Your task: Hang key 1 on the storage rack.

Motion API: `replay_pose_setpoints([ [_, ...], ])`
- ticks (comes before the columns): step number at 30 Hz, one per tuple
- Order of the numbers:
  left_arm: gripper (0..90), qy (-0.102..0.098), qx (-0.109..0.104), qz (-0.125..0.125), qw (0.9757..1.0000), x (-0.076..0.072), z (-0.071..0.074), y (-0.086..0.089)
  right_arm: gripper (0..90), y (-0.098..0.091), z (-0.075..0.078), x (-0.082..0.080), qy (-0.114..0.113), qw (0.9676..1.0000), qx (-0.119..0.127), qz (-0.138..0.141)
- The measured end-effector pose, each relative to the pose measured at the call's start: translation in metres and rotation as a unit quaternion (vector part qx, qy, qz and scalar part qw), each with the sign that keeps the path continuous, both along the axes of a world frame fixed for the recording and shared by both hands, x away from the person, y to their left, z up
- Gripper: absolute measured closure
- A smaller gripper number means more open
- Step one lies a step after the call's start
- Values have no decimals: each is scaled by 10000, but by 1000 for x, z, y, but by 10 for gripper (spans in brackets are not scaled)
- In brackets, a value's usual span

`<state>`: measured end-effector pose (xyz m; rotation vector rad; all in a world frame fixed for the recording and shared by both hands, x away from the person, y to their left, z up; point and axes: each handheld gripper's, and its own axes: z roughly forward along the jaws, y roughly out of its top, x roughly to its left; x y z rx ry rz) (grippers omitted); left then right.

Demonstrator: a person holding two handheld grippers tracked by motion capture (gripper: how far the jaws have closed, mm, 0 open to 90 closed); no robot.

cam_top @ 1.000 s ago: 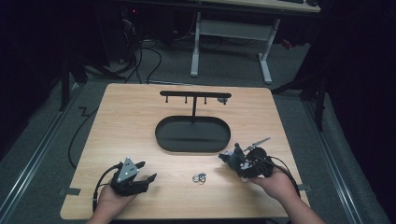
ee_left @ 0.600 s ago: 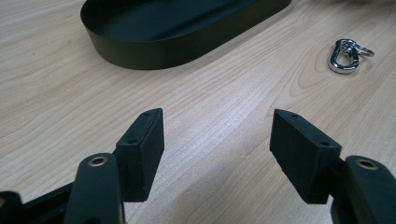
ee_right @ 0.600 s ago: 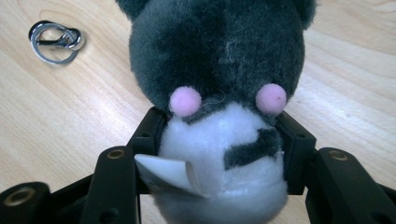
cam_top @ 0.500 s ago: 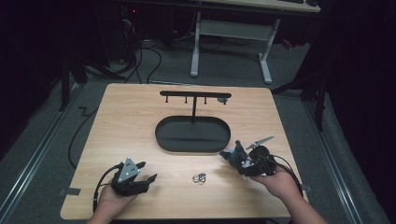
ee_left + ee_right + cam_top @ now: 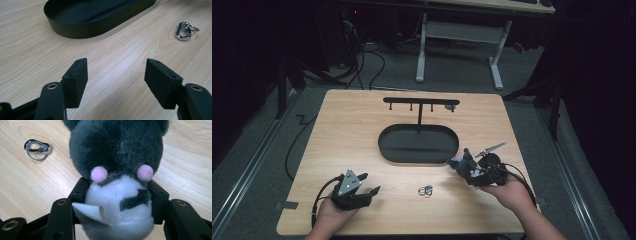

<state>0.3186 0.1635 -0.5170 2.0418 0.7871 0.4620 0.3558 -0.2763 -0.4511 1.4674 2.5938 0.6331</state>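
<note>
A: Start at the near edge. What is the left gripper (image 5: 371, 191) doing?

B: It rests low on the wooden table (image 5: 342, 125) with its jaws spread wide and nothing between them. It has not shifted since a second ago.

A: And the right gripper (image 5: 117, 192)?

B: Its jaws are clamped on the white belly of a grey plush toy (image 5: 117, 157) with two pink pompoms, a paper tag sticking out at the side. In the high view the toy (image 5: 460, 164) is held just above the table, beside the near right end of the tray. Compared with a second ago, the hand has only drifted a touch; the grip looks the same.

A: So what does that mean for the job?

B: I'd judge the toy is secured and ready to carry, probably toward the stand; nothing has been hung yet.

A: Count things for me.

B: One plush toy. One metal clasp with a key ring (image 5: 426, 190), lying between the two grippers. Farther off, one black oval tray (image 5: 392, 150). From it rises one T-shaped stand (image 5: 420, 102) with a few small pegs under its bar, all bare.
</note>
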Motion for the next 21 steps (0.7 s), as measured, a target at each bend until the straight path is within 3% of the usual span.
replay_pose_setpoints([
  [14, 359, -3, 9, -15, 10000, 0, 0, 0, 466, -1, 11, 5, 6, 9999, 126, -42],
  [21, 359, -7, 2, -21, 10000, 0, 0, 0, 466, 0, 24, 10, -25, 9996, 264, -70],
])
